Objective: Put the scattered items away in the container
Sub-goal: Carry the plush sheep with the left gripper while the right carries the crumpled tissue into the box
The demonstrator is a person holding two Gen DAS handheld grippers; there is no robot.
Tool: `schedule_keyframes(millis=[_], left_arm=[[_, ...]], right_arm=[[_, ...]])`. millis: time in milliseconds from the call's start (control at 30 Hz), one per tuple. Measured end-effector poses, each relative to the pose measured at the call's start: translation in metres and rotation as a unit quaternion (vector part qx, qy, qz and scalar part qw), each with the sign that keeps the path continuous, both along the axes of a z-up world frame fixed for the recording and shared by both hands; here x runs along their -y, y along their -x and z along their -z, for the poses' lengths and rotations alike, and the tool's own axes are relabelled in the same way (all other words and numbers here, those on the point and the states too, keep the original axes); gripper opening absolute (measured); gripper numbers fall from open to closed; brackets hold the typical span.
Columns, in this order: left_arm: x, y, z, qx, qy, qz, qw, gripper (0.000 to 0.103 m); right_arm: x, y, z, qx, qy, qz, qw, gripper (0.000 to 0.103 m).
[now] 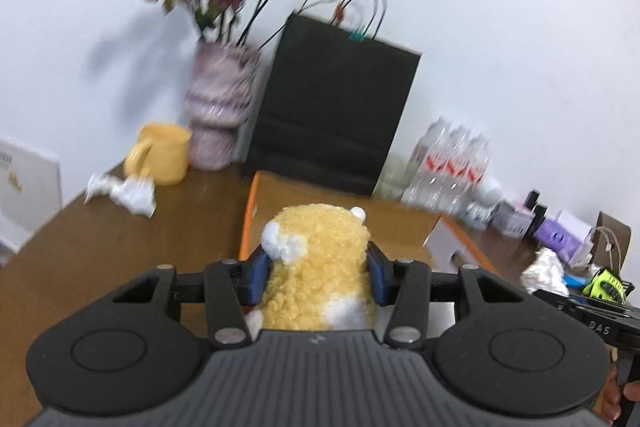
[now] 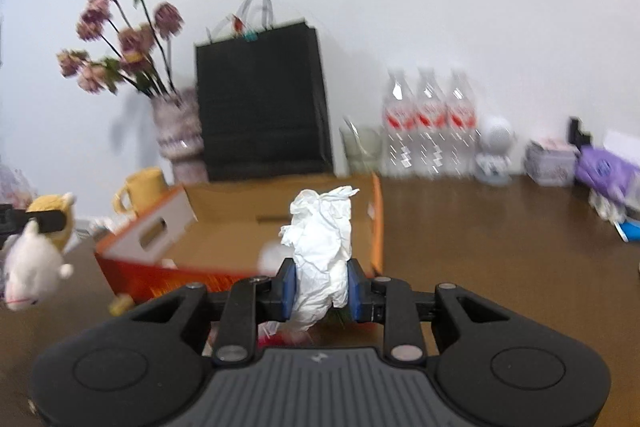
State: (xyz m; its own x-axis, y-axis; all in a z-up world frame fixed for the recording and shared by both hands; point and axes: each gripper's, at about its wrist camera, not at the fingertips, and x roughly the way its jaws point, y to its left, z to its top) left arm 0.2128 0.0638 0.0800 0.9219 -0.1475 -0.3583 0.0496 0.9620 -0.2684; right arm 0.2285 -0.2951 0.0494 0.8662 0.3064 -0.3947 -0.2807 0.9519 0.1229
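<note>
My left gripper (image 1: pixel 316 277) is shut on a yellow and white plush toy (image 1: pixel 316 259) and holds it above the near left edge of the open orange cardboard box (image 1: pixel 247 211). The toy also shows at the left of the right wrist view (image 2: pixel 36 247). My right gripper (image 2: pixel 322 289) is shut on a crumpled white tissue (image 2: pixel 320 247) and holds it over the near side of the box (image 2: pixel 378 223). The right gripper with the tissue shows at the right edge of the left wrist view (image 1: pixel 546 269).
On the brown table (image 1: pixel 100 247) stand a yellow mug (image 1: pixel 160 155), a vase of dried flowers (image 1: pixel 218 107), a black paper bag (image 1: pixel 332 107) and water bottles (image 1: pixel 452 167). Crumpled white paper (image 1: pixel 128 193) lies near the mug. Small boxes and purple packs (image 2: pixel 600 171) sit at the right.
</note>
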Motion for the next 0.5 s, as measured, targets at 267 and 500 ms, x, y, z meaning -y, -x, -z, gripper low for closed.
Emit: schedule_keyframes(millis=[267, 500], left_arm=[[0.005, -0.092, -0.005, -0.01, -0.002, -0.011, 0.9999, 0.048], [0.008, -0.151, 0.03, -0.052, -0.024, -0.012, 0.9983, 0.049]], right_arm=[[-0.047, -0.082, -0.023, 0.01, 0.017, -0.013, 1.0, 0.025], [-0.061, -0.152, 0.005, -0.046, 0.024, -0.008, 0.999, 0.025]])
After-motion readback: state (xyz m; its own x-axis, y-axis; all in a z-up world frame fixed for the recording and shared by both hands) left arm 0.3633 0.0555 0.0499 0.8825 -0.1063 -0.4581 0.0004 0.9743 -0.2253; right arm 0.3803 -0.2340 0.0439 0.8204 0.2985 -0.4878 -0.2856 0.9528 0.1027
